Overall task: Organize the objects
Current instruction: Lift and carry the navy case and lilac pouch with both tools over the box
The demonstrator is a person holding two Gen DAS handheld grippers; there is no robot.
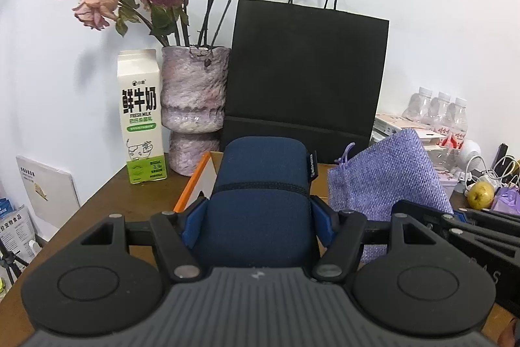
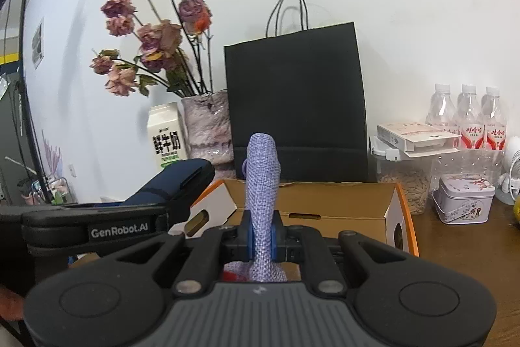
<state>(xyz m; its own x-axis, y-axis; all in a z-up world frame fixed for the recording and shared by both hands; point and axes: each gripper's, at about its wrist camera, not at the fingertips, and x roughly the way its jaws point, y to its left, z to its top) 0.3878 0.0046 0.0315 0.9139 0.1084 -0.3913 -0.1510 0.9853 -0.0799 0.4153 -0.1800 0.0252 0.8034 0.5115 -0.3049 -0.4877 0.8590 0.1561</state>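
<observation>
My left gripper (image 1: pixel 258 217) is shut on a dark blue fabric pouch (image 1: pixel 261 184) and holds it above the near left corner of an open cardboard box (image 1: pixel 208 174). My right gripper (image 2: pixel 262 238) is shut on a purple woven drawstring bag (image 2: pixel 262 181), held upright above the same box (image 2: pixel 312 200). The purple bag also shows in the left wrist view (image 1: pixel 386 174), just right of the blue pouch. The blue pouch (image 2: pixel 172 181) and the left gripper (image 2: pixel 97 226) show at the left of the right wrist view.
A black paper bag (image 1: pixel 305 73), a vase of dried roses (image 1: pixel 193 100) and a milk carton (image 1: pixel 141 116) stand at the back by the wall. Water bottles (image 2: pixel 468 119), a seed jar (image 2: pixel 406 181) and a tin (image 2: pixel 464 197) stand right. A pear (image 1: pixel 480 194) lies far right.
</observation>
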